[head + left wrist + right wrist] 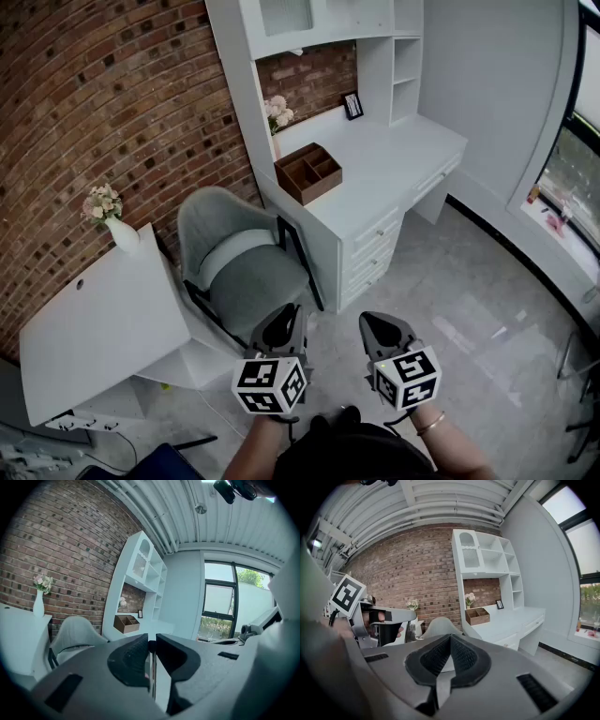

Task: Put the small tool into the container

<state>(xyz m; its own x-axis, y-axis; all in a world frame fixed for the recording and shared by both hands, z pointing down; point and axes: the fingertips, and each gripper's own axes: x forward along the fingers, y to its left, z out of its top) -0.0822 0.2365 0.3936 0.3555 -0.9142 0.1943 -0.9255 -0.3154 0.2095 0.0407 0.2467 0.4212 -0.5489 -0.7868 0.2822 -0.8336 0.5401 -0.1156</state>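
1. Head view: I stand well apart from the white desk surface (394, 159). The wooden container (307, 172) sits on it, divided into compartments. My left gripper (284, 323) and right gripper (380, 328) hang low over the floor, near the grey chair (248, 272). The tool does not show here.
2. Left gripper view: the fingers (131, 658) stand a narrow slit apart and pinch a thin dark sliver, which I take for the small tool (152, 672). I'd hold that pinch firm, walk round the chair, and come over one compartment from above before letting go.
3. Right gripper view: its fingers (464, 656) meet at the tips and hold nothing. It is best kept out of the left's path.
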